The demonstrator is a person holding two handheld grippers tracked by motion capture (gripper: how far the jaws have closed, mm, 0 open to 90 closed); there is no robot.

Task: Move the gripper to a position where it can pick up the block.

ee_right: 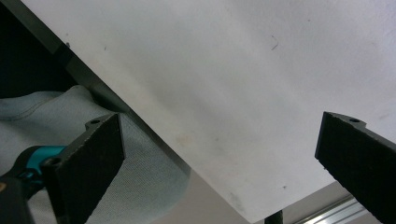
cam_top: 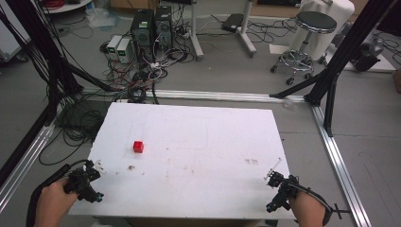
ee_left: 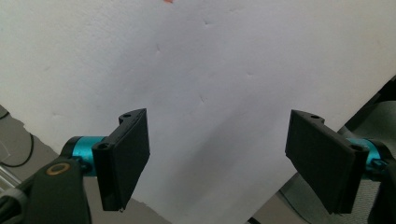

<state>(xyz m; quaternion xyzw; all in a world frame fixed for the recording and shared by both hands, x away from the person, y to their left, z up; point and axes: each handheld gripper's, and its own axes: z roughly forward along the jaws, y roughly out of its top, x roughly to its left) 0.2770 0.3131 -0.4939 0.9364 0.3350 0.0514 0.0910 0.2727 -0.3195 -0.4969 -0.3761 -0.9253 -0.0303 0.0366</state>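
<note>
Left claw (cam_top: 98,166) at table (cam_top: 198,142) 7 o'clock, right claw (cam_top: 274,169) at 5 o'clock; both jaws wide, nothing gripped. Red cube (cam_top: 138,146) sits approx. 10 o'clock.

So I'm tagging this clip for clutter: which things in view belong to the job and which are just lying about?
Likely the job:
red cube
white table
left gripper, jaws open
right gripper, jaws open

Lying about:
round stool
computer towers
floor cables

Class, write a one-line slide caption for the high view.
Two open grippers, left and right, wait at a white table bearing one red cube.
</note>
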